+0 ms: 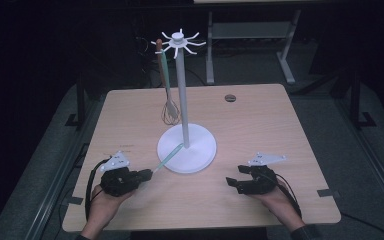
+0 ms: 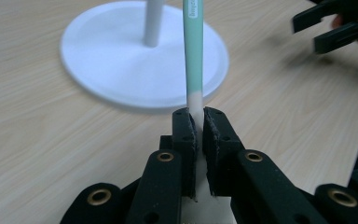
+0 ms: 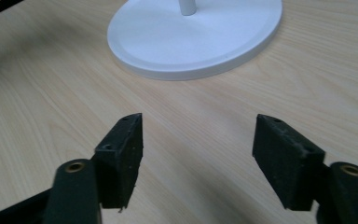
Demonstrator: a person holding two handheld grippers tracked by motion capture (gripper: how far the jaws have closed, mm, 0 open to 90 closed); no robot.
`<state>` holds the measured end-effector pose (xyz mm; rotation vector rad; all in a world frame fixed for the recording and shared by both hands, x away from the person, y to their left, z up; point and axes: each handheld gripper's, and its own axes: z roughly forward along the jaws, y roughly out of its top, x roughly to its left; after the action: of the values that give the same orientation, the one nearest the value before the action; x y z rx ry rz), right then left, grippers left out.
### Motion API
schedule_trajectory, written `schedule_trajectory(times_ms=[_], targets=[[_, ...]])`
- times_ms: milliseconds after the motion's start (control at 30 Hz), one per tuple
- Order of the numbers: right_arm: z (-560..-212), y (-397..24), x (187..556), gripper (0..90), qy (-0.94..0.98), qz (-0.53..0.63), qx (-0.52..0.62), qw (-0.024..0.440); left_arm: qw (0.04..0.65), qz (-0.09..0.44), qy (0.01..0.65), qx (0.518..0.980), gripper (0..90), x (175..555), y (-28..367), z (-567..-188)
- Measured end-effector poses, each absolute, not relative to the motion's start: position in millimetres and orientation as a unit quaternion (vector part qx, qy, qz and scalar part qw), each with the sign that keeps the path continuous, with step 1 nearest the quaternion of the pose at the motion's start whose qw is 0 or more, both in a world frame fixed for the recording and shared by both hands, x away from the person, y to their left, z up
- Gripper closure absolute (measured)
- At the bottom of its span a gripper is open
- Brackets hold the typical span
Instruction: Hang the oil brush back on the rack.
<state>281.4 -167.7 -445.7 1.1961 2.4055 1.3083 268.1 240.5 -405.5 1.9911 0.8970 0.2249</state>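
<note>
A white stand (image 1: 184, 95) with a ring of hooks on top rises from a round base (image 1: 200, 150) in the middle of the table. From one hook hangs a whisk (image 1: 169, 107) with a mint-green handle. My left gripper (image 1: 147, 173), at the front left, is shut on the pale end of a slim mint-green utensil (image 1: 169, 157) that slants up over the base. In the left gripper view the pads (image 2: 184, 130) press on the utensil (image 2: 194, 51). My right gripper (image 1: 230, 181) stands open at the front right, with nothing but bare wood between its jaws in the right gripper view (image 3: 198, 135).
A small dark round cap (image 1: 230, 98) sits in the tabletop near the far edge. Behind the table stands a white metal frame (image 1: 250, 35). The wooden table's front edge (image 1: 200, 225) lies close under both hands.
</note>
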Motion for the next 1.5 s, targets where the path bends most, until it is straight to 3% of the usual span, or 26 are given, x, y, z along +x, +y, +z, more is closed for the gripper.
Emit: schedule_trajectory(times_ms=[200,400,1067,1500], targets=[[-442,-160,285,44.4,0.794,0.458,0.395,0.062,0.461,0.084,0.339,0.816,83.6,274,216,-402],[-437,-144,290,47.5,0.791,0.475,0.383,0.039,0.467,0.078,0.32,0.821,83.6,280,194,-398],[-422,-113,302,48.6,0.76,0.531,0.375,-0.006,0.469,0.07,0.275,0.836,83.5,285,141,-399],[-420,-117,304,58.4,0.75,0.536,0.387,-0.011,0.465,0.075,0.263,0.842,83.5,284,129,-403]])
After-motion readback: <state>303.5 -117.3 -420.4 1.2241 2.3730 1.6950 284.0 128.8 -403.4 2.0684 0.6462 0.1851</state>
